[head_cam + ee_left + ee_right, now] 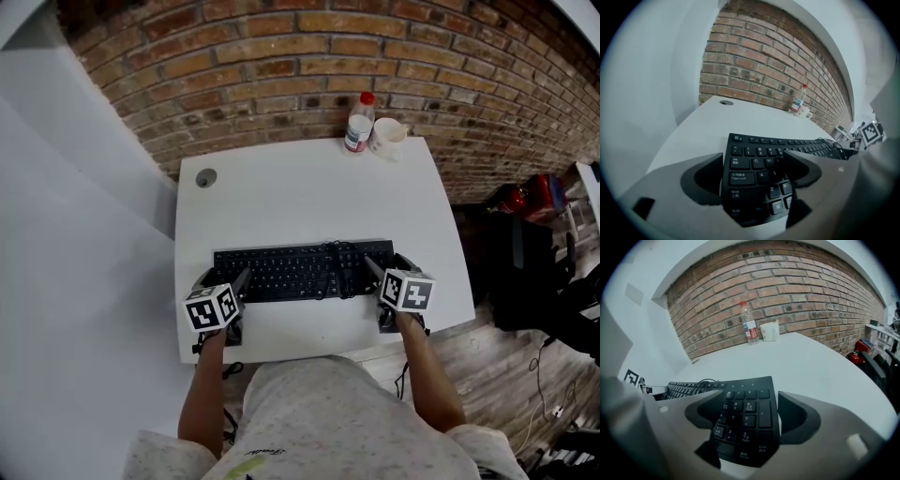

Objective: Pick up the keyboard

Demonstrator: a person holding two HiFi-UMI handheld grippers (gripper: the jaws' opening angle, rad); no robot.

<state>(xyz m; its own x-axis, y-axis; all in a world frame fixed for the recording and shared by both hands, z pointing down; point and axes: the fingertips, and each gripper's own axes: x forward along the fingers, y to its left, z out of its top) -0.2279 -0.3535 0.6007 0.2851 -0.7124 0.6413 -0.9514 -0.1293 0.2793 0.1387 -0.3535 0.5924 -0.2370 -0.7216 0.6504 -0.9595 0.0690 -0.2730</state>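
A black keyboard [300, 270] lies flat on the white table [309, 187], close to its near edge, with its cable coiled over the keys. My left gripper [223, 277] is at the keyboard's left end and open. One jaw sits outside the end; the other hangs over the letter keys [759, 176]. At the right end, my right gripper [389, 262] is open too, its jaws straddling the number pad [745, 413]. Neither pair of pads presses on the keyboard.
A plastic bottle [358, 122] with a red cap and a white cup [386, 136] stand at the table's far edge against the brick wall. A round cable hole [206, 177] is at the far left corner. Bags and a red object [530, 195] lie on the floor to the right.
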